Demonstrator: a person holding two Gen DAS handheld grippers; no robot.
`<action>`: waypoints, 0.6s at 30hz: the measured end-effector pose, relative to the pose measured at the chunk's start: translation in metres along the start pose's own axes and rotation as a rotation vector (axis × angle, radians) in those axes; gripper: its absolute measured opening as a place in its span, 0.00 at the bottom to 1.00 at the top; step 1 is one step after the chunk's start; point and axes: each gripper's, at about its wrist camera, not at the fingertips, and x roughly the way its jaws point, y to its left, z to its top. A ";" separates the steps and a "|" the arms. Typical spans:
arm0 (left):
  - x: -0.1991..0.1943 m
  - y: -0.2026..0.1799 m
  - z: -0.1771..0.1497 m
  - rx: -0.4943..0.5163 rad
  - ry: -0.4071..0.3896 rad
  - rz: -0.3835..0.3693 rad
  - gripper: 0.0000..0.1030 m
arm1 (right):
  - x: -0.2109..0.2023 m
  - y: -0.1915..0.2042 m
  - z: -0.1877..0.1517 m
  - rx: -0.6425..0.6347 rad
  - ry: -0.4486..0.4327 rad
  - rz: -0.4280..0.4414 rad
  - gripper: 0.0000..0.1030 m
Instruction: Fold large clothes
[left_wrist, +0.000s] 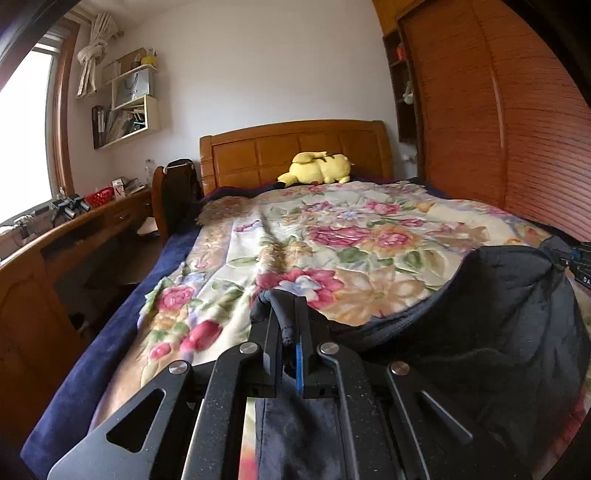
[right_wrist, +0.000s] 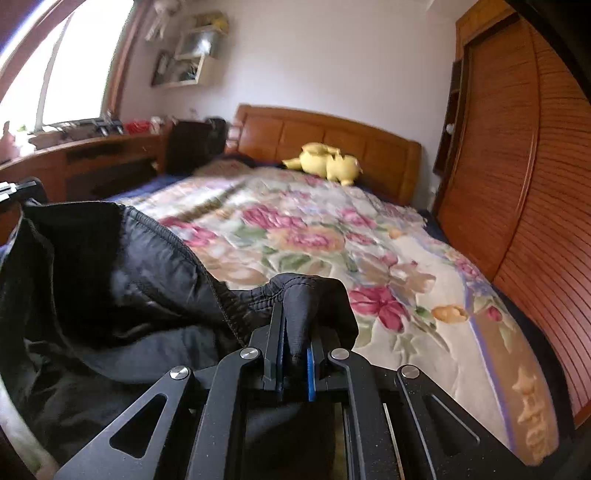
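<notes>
A home bedroom. Bed with floral quilt fills the centre; wooden headboard at 12 o'clock, yellow plush toy against it. Slatted wardrobe at 2 o'clock; desk, wall shelves and window at 10 o'clock.

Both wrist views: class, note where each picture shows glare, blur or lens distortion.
Left wrist view: window blown out white, wardrobe bowed by the fisheye, floral blanket fairly sharp. Right wrist view: window also overexposed, blanket and yellow plush toy smeared by motion blur.
</notes>
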 end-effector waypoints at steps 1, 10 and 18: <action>0.010 -0.001 0.001 0.008 0.002 0.010 0.05 | 0.012 0.002 0.003 0.012 0.006 -0.007 0.08; 0.055 -0.002 -0.021 0.037 0.167 -0.033 0.17 | 0.073 -0.003 0.010 0.136 0.214 0.071 0.26; -0.001 0.002 -0.058 0.074 0.209 -0.076 0.39 | 0.020 -0.006 -0.012 0.148 0.216 0.085 0.63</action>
